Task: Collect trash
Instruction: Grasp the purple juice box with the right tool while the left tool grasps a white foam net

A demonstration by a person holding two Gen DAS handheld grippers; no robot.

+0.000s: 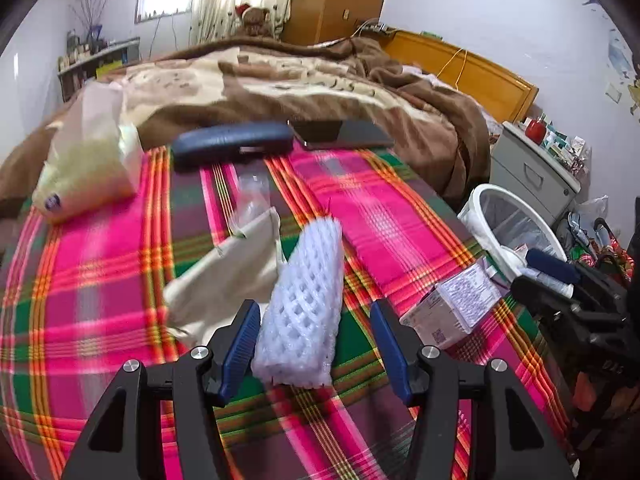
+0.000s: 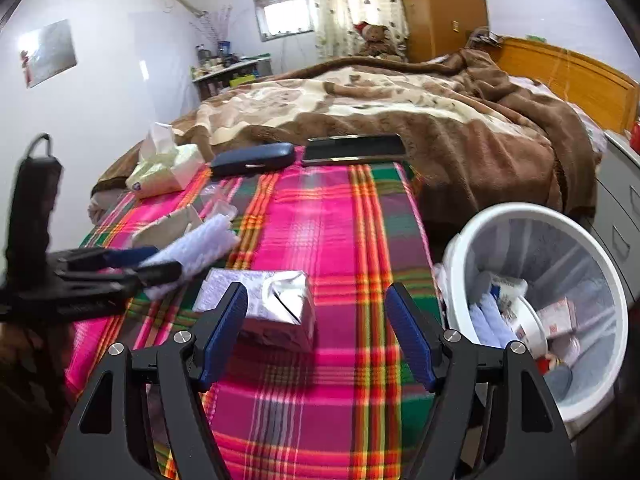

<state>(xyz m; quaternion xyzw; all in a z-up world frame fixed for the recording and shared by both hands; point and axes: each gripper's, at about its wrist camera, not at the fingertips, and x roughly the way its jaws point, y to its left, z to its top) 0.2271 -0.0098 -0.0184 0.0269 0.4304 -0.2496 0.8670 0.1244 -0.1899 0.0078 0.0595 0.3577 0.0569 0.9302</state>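
A white foam fruit net [image 1: 304,312] lies on the plaid blanket [image 1: 100,280], between the fingers of my open left gripper [image 1: 314,344]; the left pad is close to it. It also shows in the right wrist view [image 2: 200,250], with the left gripper [image 2: 152,262] around its near end. A crushed silver carton [image 2: 276,304] lies just ahead of my open right gripper [image 2: 318,332], nearer its left finger. In the left wrist view the carton [image 1: 452,308] lies by the right gripper [image 1: 560,276]. A white trash bin [image 2: 540,304] holding trash stands right of the bed.
A beige paper piece [image 1: 228,272] and clear plastic wrap [image 1: 252,196] lie beyond the net. A tissue pack [image 1: 88,160], a dark glasses case [image 1: 232,144] and a flat dark device [image 2: 352,150] lie farther back. A brown blanket [image 2: 400,120] covers the bed; a grey cabinet [image 1: 532,164] stands right.
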